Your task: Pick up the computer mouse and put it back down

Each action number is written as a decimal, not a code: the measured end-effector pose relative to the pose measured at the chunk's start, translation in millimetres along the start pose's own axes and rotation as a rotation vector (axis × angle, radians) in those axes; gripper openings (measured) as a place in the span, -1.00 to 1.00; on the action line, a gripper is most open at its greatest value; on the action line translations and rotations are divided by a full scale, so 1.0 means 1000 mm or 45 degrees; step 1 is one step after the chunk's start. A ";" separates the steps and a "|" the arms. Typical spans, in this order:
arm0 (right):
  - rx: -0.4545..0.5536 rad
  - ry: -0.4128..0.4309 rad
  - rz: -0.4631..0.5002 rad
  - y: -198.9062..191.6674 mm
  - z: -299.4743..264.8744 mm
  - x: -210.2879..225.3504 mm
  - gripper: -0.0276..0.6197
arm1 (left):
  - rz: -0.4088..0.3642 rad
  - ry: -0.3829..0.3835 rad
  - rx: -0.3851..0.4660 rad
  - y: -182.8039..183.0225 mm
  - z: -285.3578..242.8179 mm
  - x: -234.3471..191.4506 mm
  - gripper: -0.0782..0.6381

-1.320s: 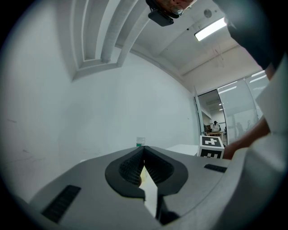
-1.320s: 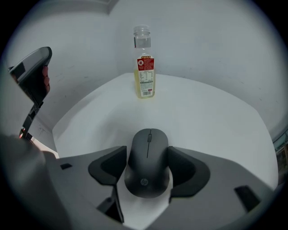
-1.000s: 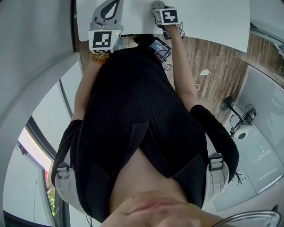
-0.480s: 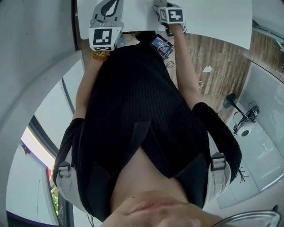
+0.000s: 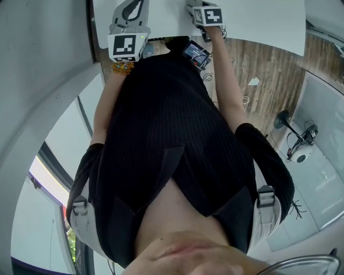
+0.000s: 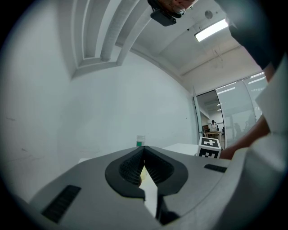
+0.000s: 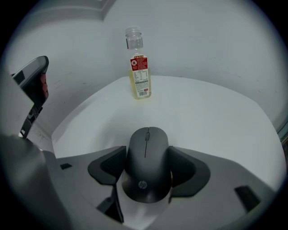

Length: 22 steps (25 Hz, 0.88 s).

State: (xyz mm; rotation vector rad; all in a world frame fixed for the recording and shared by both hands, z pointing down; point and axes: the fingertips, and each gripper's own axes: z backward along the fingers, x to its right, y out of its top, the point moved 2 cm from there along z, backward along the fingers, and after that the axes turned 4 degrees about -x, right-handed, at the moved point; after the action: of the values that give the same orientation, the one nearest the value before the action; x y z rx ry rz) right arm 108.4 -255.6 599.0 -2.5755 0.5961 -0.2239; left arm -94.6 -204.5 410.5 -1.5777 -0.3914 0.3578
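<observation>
A dark grey computer mouse sits between the jaws of my right gripper, which is shut on its two sides, over the white table. I cannot tell whether the mouse touches the tabletop. In the head view the right gripper reaches over the table's near edge and the mouse is hidden. My left gripper is shut with nothing between its pads and points level across the table. In the head view the left gripper is to the left of the right one.
A clear bottle of yellowish drink with a red label stands upright at the back of the table near the white wall. The same bottle shows small past the left jaws. Wooden floor lies beside the table.
The head view has shifted slightly, and the right gripper has edged a little up and to the right in it. Both grippers otherwise stay as they were.
</observation>
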 end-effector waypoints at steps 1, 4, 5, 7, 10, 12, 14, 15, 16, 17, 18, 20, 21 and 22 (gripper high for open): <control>-0.002 -0.001 0.000 0.000 0.000 0.000 -0.07 | -0.001 -0.001 0.001 0.000 0.000 0.000 -0.74; 0.004 -0.005 -0.004 0.001 0.000 0.001 -0.07 | -0.005 -0.004 0.007 0.002 0.001 -0.001 -0.74; 0.007 -0.006 -0.007 0.001 0.001 0.001 -0.07 | -0.006 -0.005 0.008 0.002 0.002 -0.001 -0.74; 0.014 -0.008 -0.014 0.000 0.001 0.001 -0.07 | -0.007 -0.006 0.010 0.003 0.003 -0.001 -0.74; 0.021 -0.012 -0.019 0.001 0.002 0.002 -0.07 | -0.012 -0.009 0.014 0.005 0.003 -0.001 -0.74; 0.029 -0.011 -0.018 0.001 0.002 0.003 -0.07 | -0.018 -0.014 0.017 0.006 0.003 -0.001 -0.74; 0.042 -0.011 -0.017 -0.001 0.003 0.003 -0.07 | -0.022 -0.018 0.019 0.007 0.004 0.001 -0.74; 0.049 -0.013 -0.015 -0.001 0.004 0.003 -0.07 | -0.023 -0.021 0.022 0.008 0.005 0.002 -0.74; 0.054 -0.015 -0.014 -0.001 0.004 0.003 -0.07 | -0.024 -0.022 0.026 0.009 0.005 0.002 -0.74; 0.057 -0.015 -0.014 -0.001 0.005 0.004 -0.07 | -0.024 -0.022 0.030 0.011 0.006 0.002 -0.74; 0.060 -0.013 -0.013 -0.001 0.005 0.004 -0.07 | -0.025 -0.021 0.033 0.012 0.006 0.002 -0.74; 0.072 -0.006 -0.008 -0.001 0.005 0.005 -0.07 | -0.028 -0.018 0.035 0.012 0.006 0.002 -0.74; 0.081 -0.003 -0.006 -0.001 0.005 0.005 -0.07 | -0.030 -0.016 0.035 0.012 0.006 0.003 -0.74; 0.089 0.000 -0.008 -0.002 0.005 0.006 -0.07 | -0.032 -0.015 0.036 0.011 0.006 0.003 -0.74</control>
State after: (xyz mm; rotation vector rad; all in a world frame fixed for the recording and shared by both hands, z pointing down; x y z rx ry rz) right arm 115.7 -255.1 596.0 -2.5106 0.5705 -0.2420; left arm -94.4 -197.8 398.8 -1.5426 -0.4138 0.3520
